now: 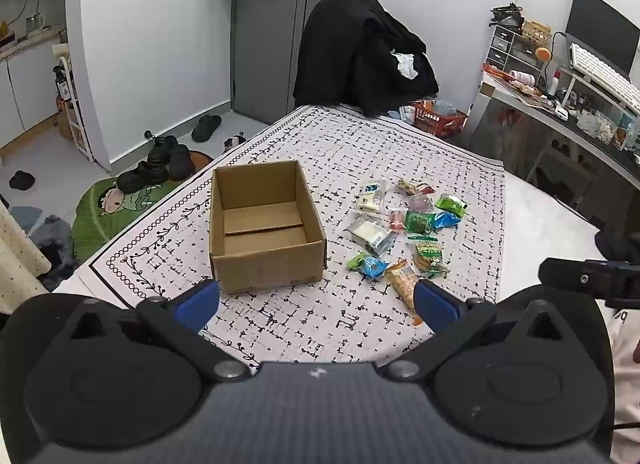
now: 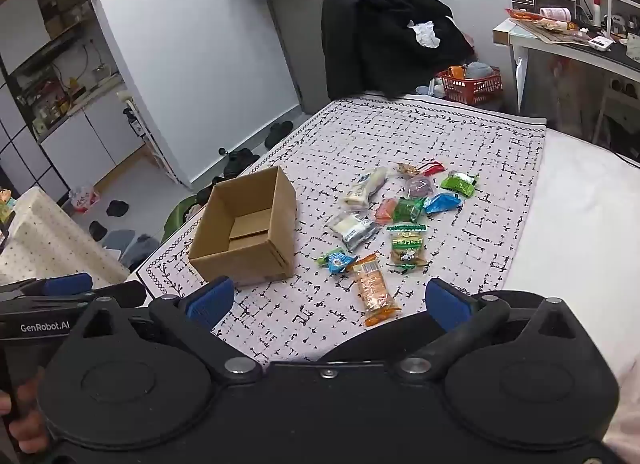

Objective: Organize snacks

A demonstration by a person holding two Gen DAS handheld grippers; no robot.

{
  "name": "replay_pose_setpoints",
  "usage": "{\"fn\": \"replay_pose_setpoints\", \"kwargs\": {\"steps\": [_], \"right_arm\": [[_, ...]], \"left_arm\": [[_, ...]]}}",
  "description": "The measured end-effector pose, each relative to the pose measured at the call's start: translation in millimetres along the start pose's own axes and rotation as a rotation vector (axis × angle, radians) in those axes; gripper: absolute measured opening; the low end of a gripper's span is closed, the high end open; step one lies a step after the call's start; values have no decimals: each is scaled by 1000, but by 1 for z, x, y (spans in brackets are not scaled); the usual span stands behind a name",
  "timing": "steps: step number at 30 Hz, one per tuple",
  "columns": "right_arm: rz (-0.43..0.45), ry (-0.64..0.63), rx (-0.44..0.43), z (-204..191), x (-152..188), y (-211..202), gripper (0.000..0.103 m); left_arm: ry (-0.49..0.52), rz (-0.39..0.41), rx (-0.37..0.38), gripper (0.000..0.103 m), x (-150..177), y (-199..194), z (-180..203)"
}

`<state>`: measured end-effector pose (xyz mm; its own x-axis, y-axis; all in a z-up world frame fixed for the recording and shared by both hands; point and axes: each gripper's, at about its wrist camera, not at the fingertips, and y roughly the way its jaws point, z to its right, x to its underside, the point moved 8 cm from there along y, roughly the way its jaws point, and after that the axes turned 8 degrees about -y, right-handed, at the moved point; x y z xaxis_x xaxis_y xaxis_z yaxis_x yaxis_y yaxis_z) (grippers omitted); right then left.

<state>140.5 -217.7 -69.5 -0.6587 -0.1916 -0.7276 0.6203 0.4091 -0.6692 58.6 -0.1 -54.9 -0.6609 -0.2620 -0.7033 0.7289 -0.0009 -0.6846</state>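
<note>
1. Currently, your left gripper: blue pads spread wide apart, nothing between them, held above the near edge of the patterned cloth and tilted down toward it
2. Your right gripper: pads likewise fully apart and empty, same downward tilt, just right of the left one
3. Cardboard box: open-topped, upright and empty, on the left part of the cloth; it lies almost straight ahead of your left gripper, a little to its left
4. Snack packets: a loose scatter to the right of the box, none inside it yet, so I judge sorting not yet begun
5. Orange packet: nearest item of the scatter, lying flat and apart from the box. In the right wrist view it sits just ahead of the gap between your right pads, slightly right of centre. Its long axis runs near-to-far with a slight lean, roughly in line with the fingers, so a grasp across its narrow width should need little wrist turn
6. Blue and green packet: just left of and beyond the orange one, between it and the box
7. Judgement: your right hand is better placed for the orange packet; in the left wrist view it lies off by the right pad, while the box favours the left
</note>
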Motion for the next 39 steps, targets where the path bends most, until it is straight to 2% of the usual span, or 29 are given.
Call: {"fn": "replay_pose_setpoints", "kwargs": {"steps": [8,9,10,17,39], "right_arm": [[-11,21,53,-20,9,-5,103],[-14,9,-26,-21,6,-3,103],[-20,19,-46,-13,7,-1,103],[-14,15,-36,-30,14,-7,103],[-6,-6,-30,-35,14,-19,103]], "left_arm": [[-8,-5,-10,103,6,-5,0],[-10,-5,-9,103,6,-6,0],[-1,-4,-7,103,8,-7,0],[15,-16,11,103,13,-9,0],[33,-6,59,103,22,-28,3]]}}
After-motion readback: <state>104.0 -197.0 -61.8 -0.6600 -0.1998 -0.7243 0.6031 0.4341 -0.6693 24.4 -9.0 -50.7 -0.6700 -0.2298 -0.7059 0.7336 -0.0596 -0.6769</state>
